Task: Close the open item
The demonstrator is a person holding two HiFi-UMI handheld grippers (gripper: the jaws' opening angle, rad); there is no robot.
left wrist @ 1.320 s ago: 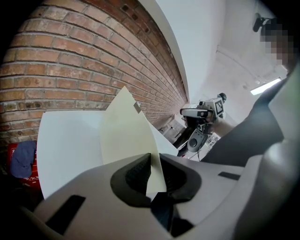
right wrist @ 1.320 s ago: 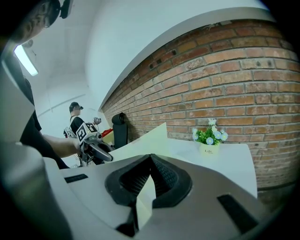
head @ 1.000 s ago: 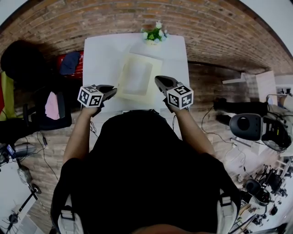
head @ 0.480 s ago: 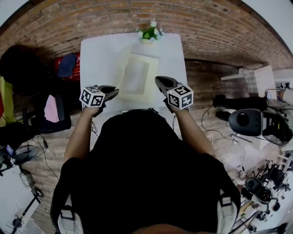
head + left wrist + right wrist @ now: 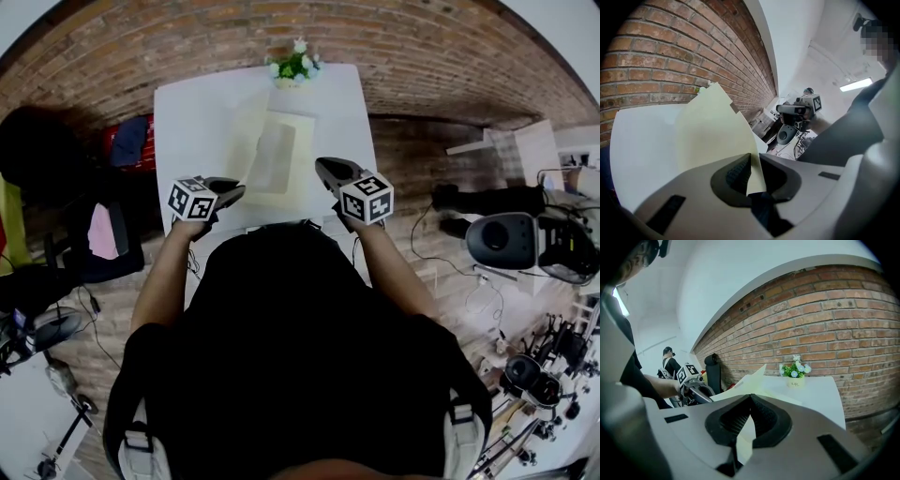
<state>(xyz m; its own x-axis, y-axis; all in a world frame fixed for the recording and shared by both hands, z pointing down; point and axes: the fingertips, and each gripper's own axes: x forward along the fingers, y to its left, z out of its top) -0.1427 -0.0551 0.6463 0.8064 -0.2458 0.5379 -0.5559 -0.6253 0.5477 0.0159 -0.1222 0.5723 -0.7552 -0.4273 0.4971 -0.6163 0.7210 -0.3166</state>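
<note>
My left claw (image 5: 239, 190) and right claw (image 5: 323, 170) each pinch the pale cover (image 5: 274, 155) of the open item, mid-table (image 5: 187, 112). The cover stands half raised; closing is not finished, I judge.

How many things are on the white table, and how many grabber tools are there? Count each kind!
pale yellow folder: 1
pot of flowers: 1
grippers: 2 (left gripper, right gripper)
Total: 4
</note>
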